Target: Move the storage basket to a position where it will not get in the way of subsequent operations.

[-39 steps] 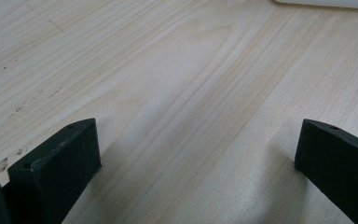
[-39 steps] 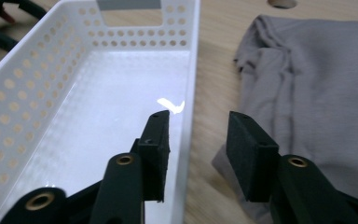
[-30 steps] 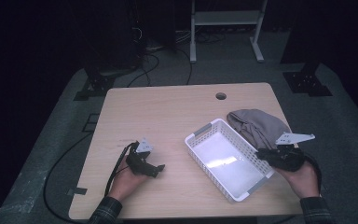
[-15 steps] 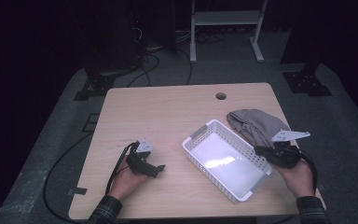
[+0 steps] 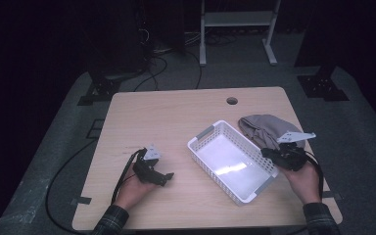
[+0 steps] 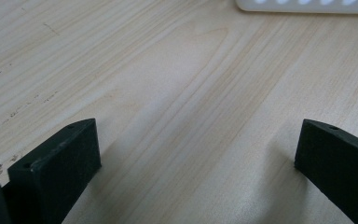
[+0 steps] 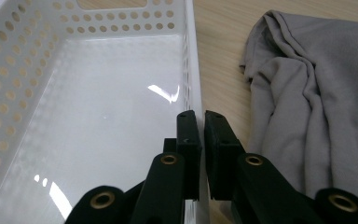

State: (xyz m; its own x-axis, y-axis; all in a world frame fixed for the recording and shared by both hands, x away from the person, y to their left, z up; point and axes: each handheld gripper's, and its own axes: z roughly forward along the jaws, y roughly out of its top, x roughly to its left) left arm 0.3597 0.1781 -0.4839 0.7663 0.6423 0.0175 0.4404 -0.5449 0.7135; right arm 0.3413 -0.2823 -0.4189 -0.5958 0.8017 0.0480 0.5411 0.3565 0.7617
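Observation:
A white perforated basket lies at an angle on the right half of the wooden table, with nothing in it. My right gripper is at its right long wall. In the right gripper view the jaws of this gripper are shut on that thin wall of the basket. A crumpled grey cloth lies on the table just right of the basket, beside the jaws. My left gripper rests low on bare wood at the front left, open with nothing between its jaws.
A round cable hole is near the table's far edge. The basket's edge shows far ahead of the left jaws. A black cable trails off the left gripper toward the floor. A white shelf frame stands behind the table.
The basket has shifted slightly left and away, with my right gripper moving along with it. The left gripper has stayed where it was.

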